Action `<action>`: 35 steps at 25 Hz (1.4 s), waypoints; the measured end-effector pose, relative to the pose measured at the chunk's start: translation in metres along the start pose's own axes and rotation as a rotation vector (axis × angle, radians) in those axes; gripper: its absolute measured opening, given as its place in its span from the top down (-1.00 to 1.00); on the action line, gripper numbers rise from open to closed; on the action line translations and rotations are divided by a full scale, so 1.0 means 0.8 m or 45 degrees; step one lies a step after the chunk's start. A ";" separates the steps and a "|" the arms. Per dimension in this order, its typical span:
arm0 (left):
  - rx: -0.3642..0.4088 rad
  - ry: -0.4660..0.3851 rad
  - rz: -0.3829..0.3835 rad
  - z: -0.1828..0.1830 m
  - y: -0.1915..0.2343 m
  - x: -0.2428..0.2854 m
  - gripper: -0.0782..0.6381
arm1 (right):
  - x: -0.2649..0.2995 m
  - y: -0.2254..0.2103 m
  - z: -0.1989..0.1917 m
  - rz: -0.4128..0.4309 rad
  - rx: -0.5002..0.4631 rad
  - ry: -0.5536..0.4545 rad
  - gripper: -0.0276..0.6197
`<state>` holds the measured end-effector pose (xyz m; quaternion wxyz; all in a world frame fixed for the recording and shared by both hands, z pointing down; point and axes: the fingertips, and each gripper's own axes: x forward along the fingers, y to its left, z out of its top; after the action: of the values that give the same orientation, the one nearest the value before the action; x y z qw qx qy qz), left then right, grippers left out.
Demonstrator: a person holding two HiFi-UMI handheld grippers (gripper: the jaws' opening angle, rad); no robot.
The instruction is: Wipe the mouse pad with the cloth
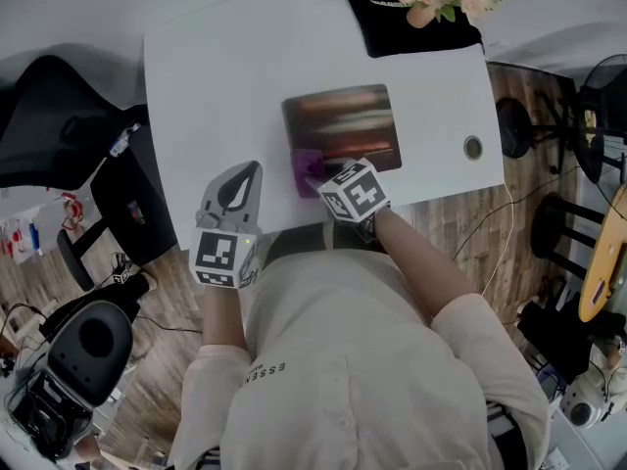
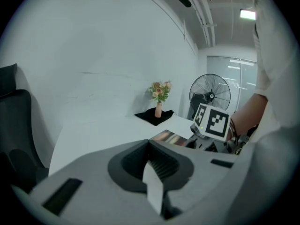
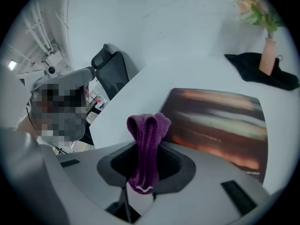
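The right gripper (image 3: 143, 170) pinches the purple cloth (image 3: 146, 137), bunched between its jaws; the mouse pad (image 3: 220, 125) lies just ahead. The left gripper (image 2: 152, 172), pressed together and empty, sits apart. Risk: wiping drag may slide the unrestrained pad across the surface (image 1: 225, 76) or pull the cloth free.

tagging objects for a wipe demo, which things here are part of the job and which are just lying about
In the job: purple cloth pinched in the right gripper; mouse pad on the white table.

Just lying about: flower vase on a black mat; fan; office chair; left gripper, shut and idle.
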<state>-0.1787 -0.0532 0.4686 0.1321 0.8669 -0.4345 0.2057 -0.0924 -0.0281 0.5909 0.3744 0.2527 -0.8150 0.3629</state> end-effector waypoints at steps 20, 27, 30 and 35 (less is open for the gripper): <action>-0.022 0.020 -0.036 0.012 -0.054 0.048 0.78 | -0.049 -0.080 -0.033 -0.033 0.074 -0.013 0.58; -0.019 0.019 -0.054 0.028 -0.084 0.077 0.78 | -0.074 -0.115 -0.048 -0.010 0.105 -0.011 0.57; -0.021 0.012 -0.064 0.035 -0.097 0.094 0.78 | -0.086 -0.133 -0.054 -0.013 0.113 -0.006 0.57; -0.018 0.016 -0.077 0.044 -0.122 0.118 0.78 | -0.107 -0.162 -0.066 -0.024 0.129 -0.012 0.57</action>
<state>-0.0405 -0.0763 0.4771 0.1470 0.8772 -0.4088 0.2042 0.0695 -0.0541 0.5991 0.3606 0.2806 -0.7950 0.3990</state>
